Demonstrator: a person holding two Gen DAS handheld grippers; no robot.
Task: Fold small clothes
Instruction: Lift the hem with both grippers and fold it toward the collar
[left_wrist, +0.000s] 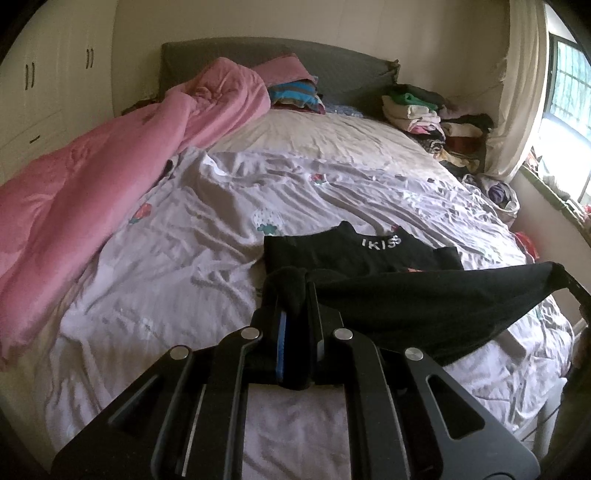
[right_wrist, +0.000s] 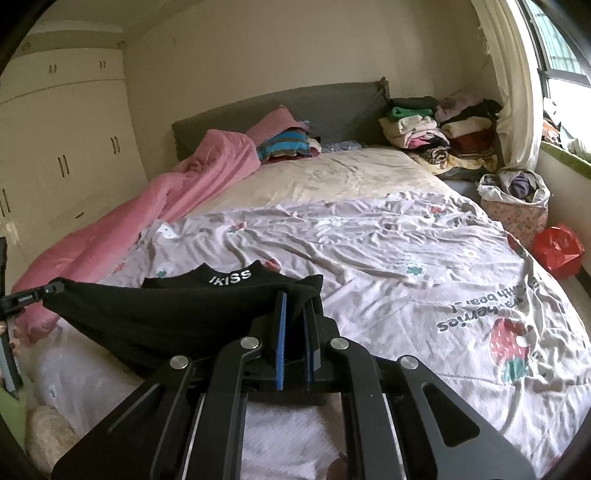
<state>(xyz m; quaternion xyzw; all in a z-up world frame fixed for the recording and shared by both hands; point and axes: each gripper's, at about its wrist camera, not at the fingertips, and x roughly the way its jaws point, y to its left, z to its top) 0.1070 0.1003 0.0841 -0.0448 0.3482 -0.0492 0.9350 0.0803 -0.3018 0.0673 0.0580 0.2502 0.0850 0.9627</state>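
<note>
Left hand-held gripper (left_wrist: 293, 295), right hand-held gripper (right_wrist: 295, 310) — both clamping black garment (left_wrist: 406, 295), stretched taut btwn.

black garment (right_wrist: 192, 314): white "IKISS" at its collar | bedsheet (right_wrist: 369, 251): upside-down print, partly legible "...th bear" and "...herries"

I see one black garment (left_wrist: 388, 295) with white "IKISS" lettering on its band. Its far part lies flat on the sheet near the bed's foot; its near edge is lifted off it, stretched taut and sagging between two pinched corners.
</note>
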